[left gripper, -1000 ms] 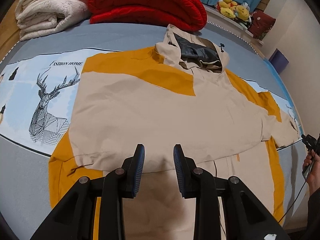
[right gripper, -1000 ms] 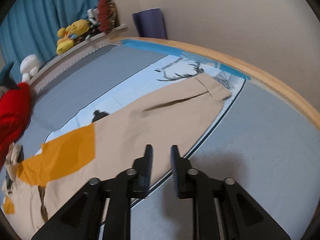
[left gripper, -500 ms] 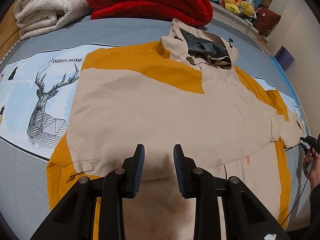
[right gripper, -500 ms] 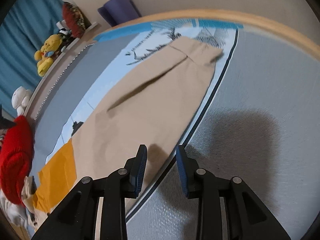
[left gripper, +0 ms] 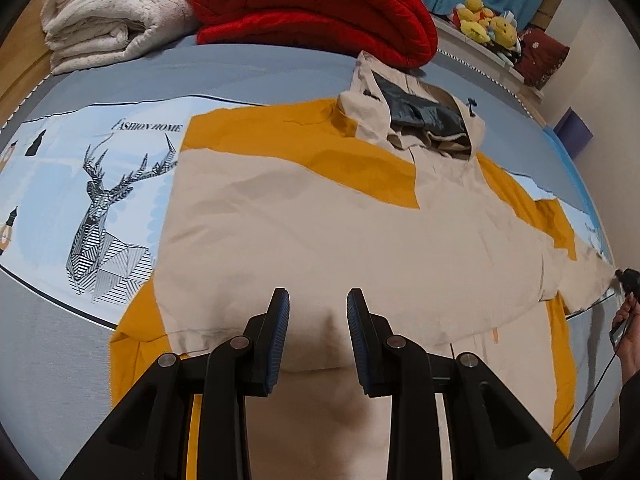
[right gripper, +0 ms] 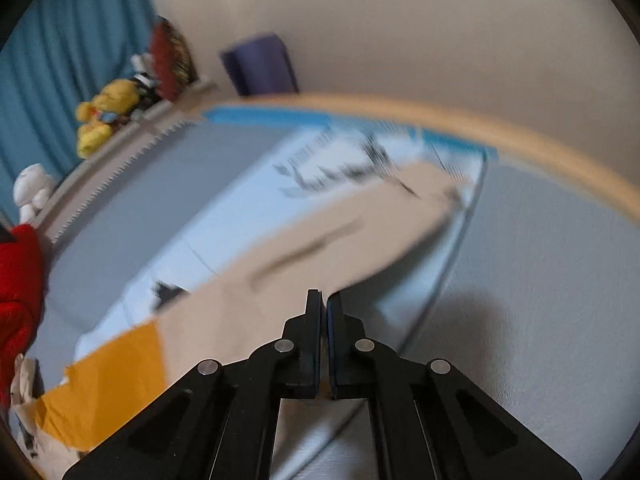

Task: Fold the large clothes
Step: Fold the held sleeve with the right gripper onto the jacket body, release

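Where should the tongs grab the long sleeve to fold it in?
Probably at the cuff end of the beige sleeve, coming in from the bed's outer edge: the sleeve lies flat and stretched straight out, so its tip is the free part that can swing back over the jacket body.

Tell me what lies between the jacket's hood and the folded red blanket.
Nothing: in the left wrist view the hood reaches right up to the red blanket, its tip at the blanket's lower edge, with only grey bedsheet to either side.
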`<state>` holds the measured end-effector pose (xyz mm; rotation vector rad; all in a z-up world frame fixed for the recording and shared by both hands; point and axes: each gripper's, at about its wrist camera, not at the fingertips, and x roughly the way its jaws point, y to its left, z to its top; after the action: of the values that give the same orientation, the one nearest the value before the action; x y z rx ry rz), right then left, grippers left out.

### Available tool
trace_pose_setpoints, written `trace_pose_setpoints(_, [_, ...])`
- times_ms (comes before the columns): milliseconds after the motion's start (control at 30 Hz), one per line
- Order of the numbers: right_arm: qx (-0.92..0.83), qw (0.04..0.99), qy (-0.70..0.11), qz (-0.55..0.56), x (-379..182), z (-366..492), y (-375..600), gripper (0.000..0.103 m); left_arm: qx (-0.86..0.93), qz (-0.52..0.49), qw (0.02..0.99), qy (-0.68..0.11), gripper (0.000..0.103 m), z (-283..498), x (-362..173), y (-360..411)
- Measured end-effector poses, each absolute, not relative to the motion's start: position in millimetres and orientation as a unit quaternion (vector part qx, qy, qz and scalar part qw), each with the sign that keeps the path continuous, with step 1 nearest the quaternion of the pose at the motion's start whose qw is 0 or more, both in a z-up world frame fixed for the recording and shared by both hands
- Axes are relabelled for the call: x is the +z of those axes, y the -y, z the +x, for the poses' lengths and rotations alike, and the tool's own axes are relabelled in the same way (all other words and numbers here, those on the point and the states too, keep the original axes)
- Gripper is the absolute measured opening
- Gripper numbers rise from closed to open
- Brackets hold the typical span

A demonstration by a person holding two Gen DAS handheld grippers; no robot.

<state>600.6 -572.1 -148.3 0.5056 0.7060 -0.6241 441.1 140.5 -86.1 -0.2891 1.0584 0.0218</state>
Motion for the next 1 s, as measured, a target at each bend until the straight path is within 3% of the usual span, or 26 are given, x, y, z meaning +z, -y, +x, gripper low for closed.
trace_pose_setpoints(267, [-0.175, 0.926, -0.292, 0.165, -58.3, 611.6, 448.4, 0.003, 0.004, -0.166, 0.860, -0.483, 0.027, 427.3, -63.1, -150.4])
trace_pose_setpoints(433, [-0.006, 0.950, -0.296, 0.101, -20.4, 594.8, 298.4, 0.003, 0.004, -0.183, 0.860, -0.476, 0.027, 412.3, -54.1, -157.1])
trace_pose_setpoints(533, [0.138, 0.929, -0.335, 0.080, -21.8, 572.4, 199.2, 0.003, 0.000, -0.204, 0.857, -0.474, 0.027, 404.0, -51.2, -158.9])
trace_pose_setpoints(667, [0.258, 0.864, -0.426, 0.069, -67.7, 544.7, 103.0, 0.010, -0.015, -0.220, 0.850, -0.478, 0.027, 395.6, -50.1, -152.1])
trace_pose_setpoints(800, [0.254, 0.850, -0.456, 0.072, -81.8, 530.1, 86.3, 0.010, -0.031, -0.213, 0.848, -0.484, 0.027, 390.0, -49.0, -141.3])
trace_pose_setpoints(1000, [0.158, 0.891, -0.416, 0.093, -20.4, 512.0, 136.3, 0.018, -0.031, -0.218, 0.854, -0.471, 0.027, 393.3, -39.2, -142.7])
